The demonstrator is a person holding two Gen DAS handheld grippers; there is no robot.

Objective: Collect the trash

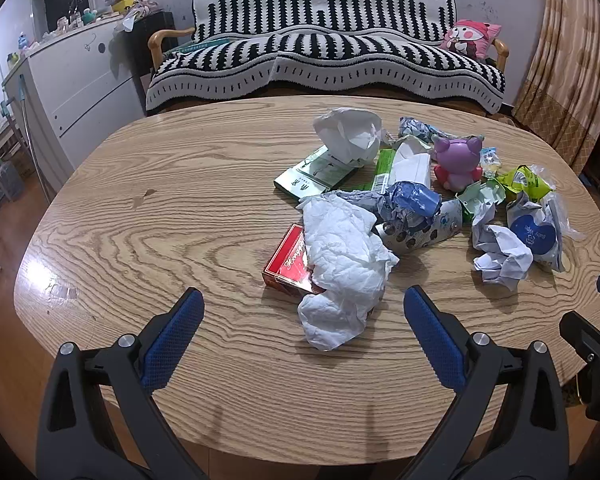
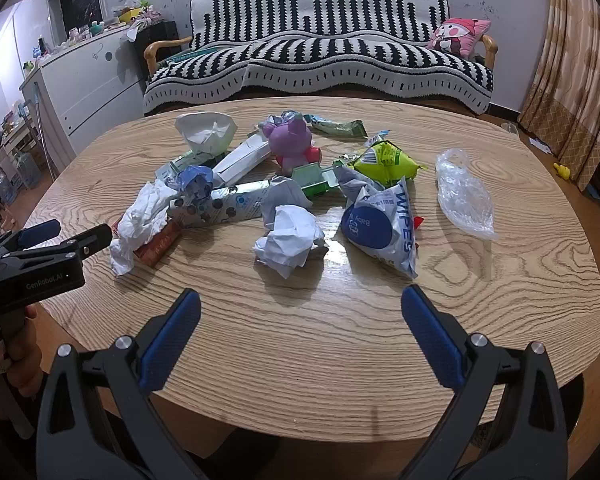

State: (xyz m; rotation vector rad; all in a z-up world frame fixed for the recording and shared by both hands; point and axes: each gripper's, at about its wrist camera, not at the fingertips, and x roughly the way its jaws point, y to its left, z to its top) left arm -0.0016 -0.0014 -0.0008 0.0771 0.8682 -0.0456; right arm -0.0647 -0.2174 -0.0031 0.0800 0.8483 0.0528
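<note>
A pile of trash lies on the oval wooden table (image 1: 160, 208). In the left wrist view, my left gripper (image 1: 302, 300) is open, its blue pads either side of a crumpled white tissue (image 1: 340, 264) that lies over a red carton (image 1: 290, 260). In the right wrist view, my right gripper (image 2: 300, 300) is open and empty, just short of a crumpled white paper ball (image 2: 290, 238) and a baby wipes packet (image 2: 384, 228). A clear plastic bag (image 2: 464, 196) lies apart at the right. A purple toy figure (image 2: 290, 144) stands in the pile.
A striped black-and-white sofa (image 1: 324, 52) with a pink cushion (image 1: 470, 38) stands behind the table. A white cabinet (image 1: 80, 80) is at the left, curtains (image 1: 572, 60) at the right. The left gripper shows in the right wrist view (image 2: 52, 240).
</note>
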